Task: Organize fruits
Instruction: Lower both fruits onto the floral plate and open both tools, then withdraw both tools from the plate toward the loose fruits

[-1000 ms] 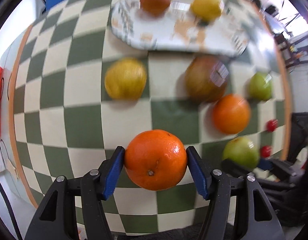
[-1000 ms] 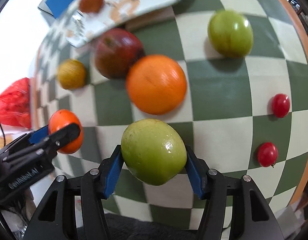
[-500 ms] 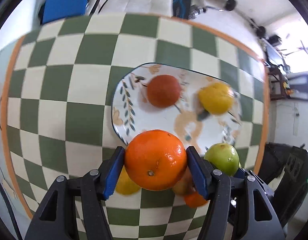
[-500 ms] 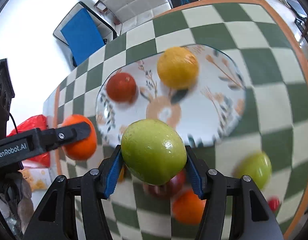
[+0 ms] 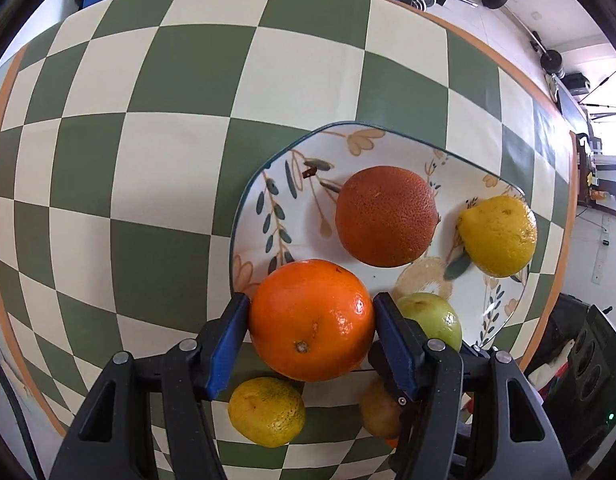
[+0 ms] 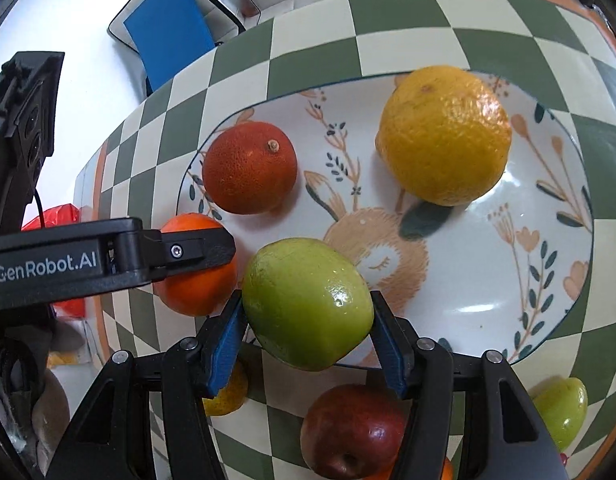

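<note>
Gripping a bright orange, the left gripper has its blue pads pressed against both sides of the fruit and holds it above the near-left rim of the floral plate. From the right wrist view this same gripper reaches in from the left, a "GenRobot.AI" label on its black body, with the orange showing behind its finger, just beside the plate's edge.

On the plate, toward its left side, sits a dark reddish orange with its stem stub facing up. To its right — well apart from it — a large yellow citrus rests on the far half of the plate. The middle of the plate, with its painted rabbit, is bare.

Right gripper is clamped on a green apple, blue pads tight against its two sides, and it hangs over the plate's near rim, just to the right of the held orange; in the left wrist view the apple peeks out behind the left gripper's right finger.

On the green-and-cream checkered tablecloth below the grippers lie more loose fruits: a yellow-green mandarin nearest the left, a dark red apple under the right gripper, a sliver of another orange fruit beneath it, and a second green apple out at the right edge — partly hidden by the gripper's frame. Beyond the table's far-left corner stands a blue chair.
</note>
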